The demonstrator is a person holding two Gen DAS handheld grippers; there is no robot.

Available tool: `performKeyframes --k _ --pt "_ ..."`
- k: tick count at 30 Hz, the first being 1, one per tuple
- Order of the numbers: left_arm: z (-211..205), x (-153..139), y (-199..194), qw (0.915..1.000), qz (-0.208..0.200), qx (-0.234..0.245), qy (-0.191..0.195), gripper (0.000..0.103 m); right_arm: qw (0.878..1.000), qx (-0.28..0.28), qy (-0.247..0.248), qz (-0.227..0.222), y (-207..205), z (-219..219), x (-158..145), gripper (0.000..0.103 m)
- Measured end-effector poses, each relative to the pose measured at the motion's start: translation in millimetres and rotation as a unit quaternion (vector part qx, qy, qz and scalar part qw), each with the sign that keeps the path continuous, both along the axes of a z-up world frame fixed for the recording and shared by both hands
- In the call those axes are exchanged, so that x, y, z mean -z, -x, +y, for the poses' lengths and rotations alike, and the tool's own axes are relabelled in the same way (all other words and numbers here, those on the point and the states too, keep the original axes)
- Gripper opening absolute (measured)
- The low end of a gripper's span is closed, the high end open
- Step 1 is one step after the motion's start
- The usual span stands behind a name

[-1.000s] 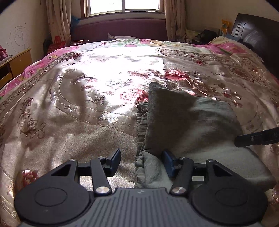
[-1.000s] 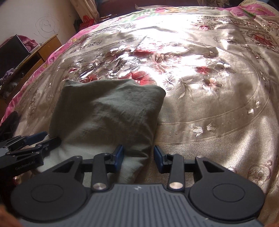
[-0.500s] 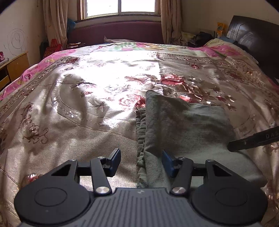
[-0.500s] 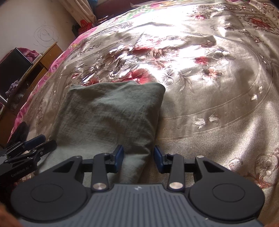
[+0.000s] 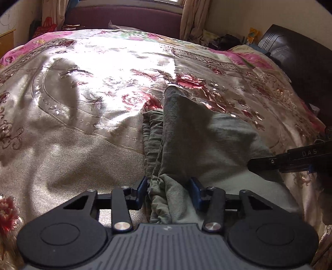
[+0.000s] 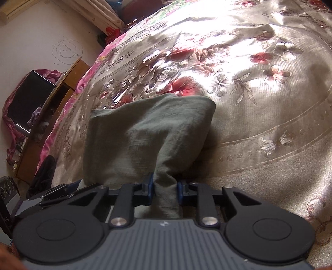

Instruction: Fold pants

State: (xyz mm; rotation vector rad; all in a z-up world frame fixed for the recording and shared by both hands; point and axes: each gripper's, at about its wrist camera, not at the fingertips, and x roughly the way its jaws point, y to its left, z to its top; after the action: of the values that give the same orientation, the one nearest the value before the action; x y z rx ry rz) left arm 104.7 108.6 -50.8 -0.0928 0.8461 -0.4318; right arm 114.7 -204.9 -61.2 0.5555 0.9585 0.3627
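Two wrist views of a folded pair of grey-green woven cloth pants (image 5: pixel 199 141) lying on a bed covered by a shiny champagne satin bedspread with red embroidered flowers (image 5: pixel 87 99). Left wrist view: the left gripper (image 5: pixel 168 192), black with blue pads, has its jaws closing around the bunched near-left corner of the pants, at 6 o'clock in the frame; the gathered edge fills the gap, the left pad touching the cloth and the right pad at its side (firm pressure cannot be judged). The folded stack runs from 6 o'clock up toward the centre, its layered side edges showing at 11 o'clock of the gripper. The black finger of the right gripper (image 5: pixel 290 160), lettered "DAS", enters at 3 o'clock and rests over the right edge of the pants. A dark wooden headboard (image 5: pixel 300 62) stands at 2 o'clock, a maroon padded bench (image 5: pixel 124 16) with beige curtains (image 5: pixel 193 18) at 12 o'clock. Right wrist view: the right gripper (image 6: pixel 165 190) has its jaws closing on a pinched ridge of the pants (image 6: pixel 149 135) at 6 o'clock, both blue pads pressed against the fabric, which rises into a tent above them. The left gripper (image 6: pixel 60 190) shows at 8 o'clock, and a wooden side cabinet (image 6: pixel 62 87) holding a black box stands at 9 o'clock beside the bed.
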Motion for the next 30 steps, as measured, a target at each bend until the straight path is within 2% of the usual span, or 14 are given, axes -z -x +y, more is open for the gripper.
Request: performKeyframes --k 2,6,11,16,20,21,23,25,30 --pt "-7.4 -3.6 0.9 0.9999 -0.009 0.005 -0.004 0.049 1.000 0.002 -0.015 -0.003 3.3 -8.8 -4.9 0.011" --pt "-22.9 -11.6 3.0 0.9995 -0.023 0.018 0.011 0.040 1.000 0.008 -0.005 -0.015 8.5 -21.3 -16.3 0.010" --pt "-43.7 -17.3 -0.6 0.9975 -0.020 0.039 0.056 0.036 0.999 0.028 0.023 -0.023 12.7 -48.8 -30.5 0.009" --pt "-86.5 -3.0 -4.9 0.9967 -0.020 0.067 0.042 0.036 0.996 0.057 0.063 -0.009 9.9 -76.1 -28.7 0.009" --pt "-100.5 -2.4 -1.9 0.9968 -0.030 0.073 0.017 0.040 0.995 0.066 0.078 0.008 9.9 -82.4 -17.9 0.012" --pt "-99.9 -2.2 -1.9 0.9970 -0.029 0.070 0.013 0.044 0.994 0.064 0.085 0.011 11.4 -81.2 -16.2 0.018" --pt "-94.3 -1.1 -2.8 0.9980 -0.016 0.061 0.011 0.052 0.993 0.063 0.105 0.003 15.6 -74.5 -16.2 0.021" --pt "-85.8 -1.7 -0.5 0.9986 -0.011 0.049 0.013 0.056 0.991 0.060 0.118 -0.009 20.9 -70.8 -19.7 0.024" --pt "-83.5 -9.5 12.3 0.9989 -0.030 0.032 -0.019 0.062 0.981 0.071 0.178 -0.040 41.7 -68.5 -35.5 0.025"
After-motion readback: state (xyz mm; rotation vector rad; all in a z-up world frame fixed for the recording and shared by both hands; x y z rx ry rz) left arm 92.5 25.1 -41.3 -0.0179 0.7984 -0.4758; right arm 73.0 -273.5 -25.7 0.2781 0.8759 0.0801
